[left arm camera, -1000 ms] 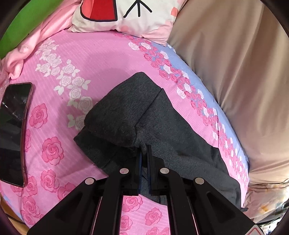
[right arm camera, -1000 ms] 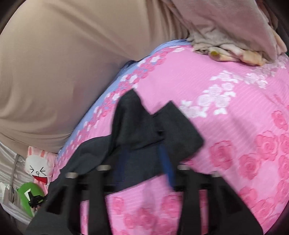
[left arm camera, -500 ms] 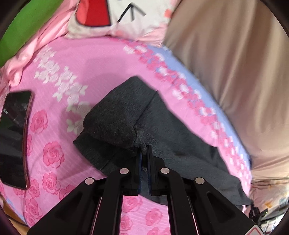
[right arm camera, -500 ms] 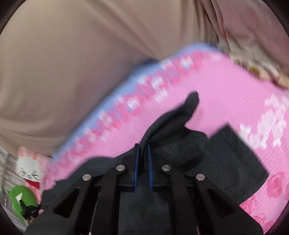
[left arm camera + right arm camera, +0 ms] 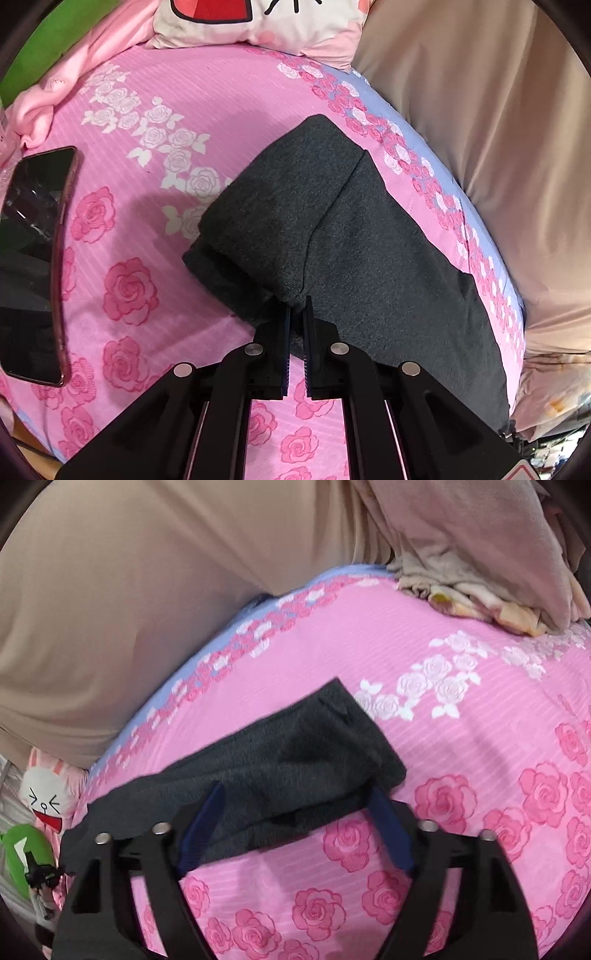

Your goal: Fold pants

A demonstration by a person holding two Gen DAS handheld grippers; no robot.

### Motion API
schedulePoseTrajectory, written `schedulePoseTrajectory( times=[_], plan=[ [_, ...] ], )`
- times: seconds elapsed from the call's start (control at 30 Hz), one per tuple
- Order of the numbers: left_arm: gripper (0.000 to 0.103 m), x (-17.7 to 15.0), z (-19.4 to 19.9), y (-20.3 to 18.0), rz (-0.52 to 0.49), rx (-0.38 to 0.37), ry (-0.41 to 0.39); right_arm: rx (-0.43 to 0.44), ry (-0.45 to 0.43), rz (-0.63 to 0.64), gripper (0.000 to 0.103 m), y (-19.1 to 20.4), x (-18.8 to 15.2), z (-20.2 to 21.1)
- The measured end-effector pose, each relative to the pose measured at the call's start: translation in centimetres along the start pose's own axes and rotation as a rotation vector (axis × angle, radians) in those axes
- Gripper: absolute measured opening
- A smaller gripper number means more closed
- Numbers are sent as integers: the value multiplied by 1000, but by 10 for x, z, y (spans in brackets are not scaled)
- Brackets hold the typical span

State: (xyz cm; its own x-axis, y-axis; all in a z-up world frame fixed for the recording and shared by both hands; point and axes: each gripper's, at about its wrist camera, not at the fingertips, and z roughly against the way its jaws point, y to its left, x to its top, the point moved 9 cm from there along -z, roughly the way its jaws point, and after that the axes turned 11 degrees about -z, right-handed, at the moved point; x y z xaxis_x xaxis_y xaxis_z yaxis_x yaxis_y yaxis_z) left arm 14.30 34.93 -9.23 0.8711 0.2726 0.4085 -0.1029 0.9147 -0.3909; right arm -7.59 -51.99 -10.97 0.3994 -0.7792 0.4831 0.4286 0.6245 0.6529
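The dark grey pants (image 5: 332, 229) lie partly folded on the pink rose-print bed sheet (image 5: 147, 206), one end doubled over on itself. My left gripper (image 5: 296, 310) is shut on a pinch of the pants' folded edge. In the right wrist view the pants (image 5: 295, 764) lie flat, their other end just in front of the fingers. My right gripper (image 5: 295, 805) is open, its blue-padded fingers wide apart on either side of the pants' near edge and holding nothing.
A black phone (image 5: 33, 258) lies on the sheet at the left. A cartoon pillow (image 5: 258, 22) and pink cloth (image 5: 55, 81) lie at the head. A beige curtain or cover (image 5: 498, 147) borders the bed's far side. Crumpled bedding (image 5: 480, 572) is piled at one end.
My right gripper was shut on the pants half a second ago; it has opened and let the cloth drop flat. My left gripper has stayed shut on its fold.
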Motion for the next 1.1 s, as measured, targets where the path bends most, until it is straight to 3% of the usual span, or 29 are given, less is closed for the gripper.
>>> schedulePoseTrajectory(
  times=[0.1, 0.13, 0.17, 0.2, 0.23, 0.4, 0.43, 0.47, 0.53, 0.6, 0.63, 0.73, 0.8, 0.87, 1.0, 1.1],
  plan=[
    [5, 1, 3, -1, 6, 1, -7, 89, 10, -90, 77, -1, 10, -4],
    [5, 1, 2, -2, 4, 10, -5, 82, 19, -106, 62, -2, 11, -9],
    [5, 2, 1, -2, 3, 16, -2, 35, 53, -118, 29, -8, 11, -23],
    [5, 2, -2, -3, 2, 27, 3, 4, 71, -116, 13, -9, 11, -29],
    [5, 3, -3, -3, 2, 35, 5, -1, 68, -100, 9, -1, 14, -32],
    [5, 4, -4, -4, -14, 68, 5, 193, -141, 79, 8, 82, 53, 35],
    [5, 3, -5, -4, -23, 76, 3, 164, -165, 116, 8, 82, 55, 41],
    [5, 2, -6, -4, -30, 83, 2, 79, -151, 154, 8, 67, 52, 33],
    [6, 0, -9, -4, -49, 98, -1, -100, -53, 159, 9, 19, 38, 1],
    [8, -3, -14, -2, -57, 111, 3, -217, 46, 95, 9, -30, 19, -20],
    [10, -4, -16, 0, -57, 117, 8, -176, 29, 64, 7, -38, 17, -16],
    [11, -3, -16, 0, -53, 122, 4, -139, -45, 36, 16, -38, 22, 9],
    [12, -1, -16, -1, -48, 126, -3, -140, -53, 42, 28, -34, 23, 15],
    [12, 0, -16, 1, -44, 135, -10, -132, -51, 43, 53, -33, 20, 17],
    [12, -4, -10, 0, -65, 172, -16, -128, -76, 51, 54, -28, 4, 26],
    [12, -8, 31, -12, -136, 277, -114, -152, -98, 122, 54, -8, -17, 28]
  ],
)
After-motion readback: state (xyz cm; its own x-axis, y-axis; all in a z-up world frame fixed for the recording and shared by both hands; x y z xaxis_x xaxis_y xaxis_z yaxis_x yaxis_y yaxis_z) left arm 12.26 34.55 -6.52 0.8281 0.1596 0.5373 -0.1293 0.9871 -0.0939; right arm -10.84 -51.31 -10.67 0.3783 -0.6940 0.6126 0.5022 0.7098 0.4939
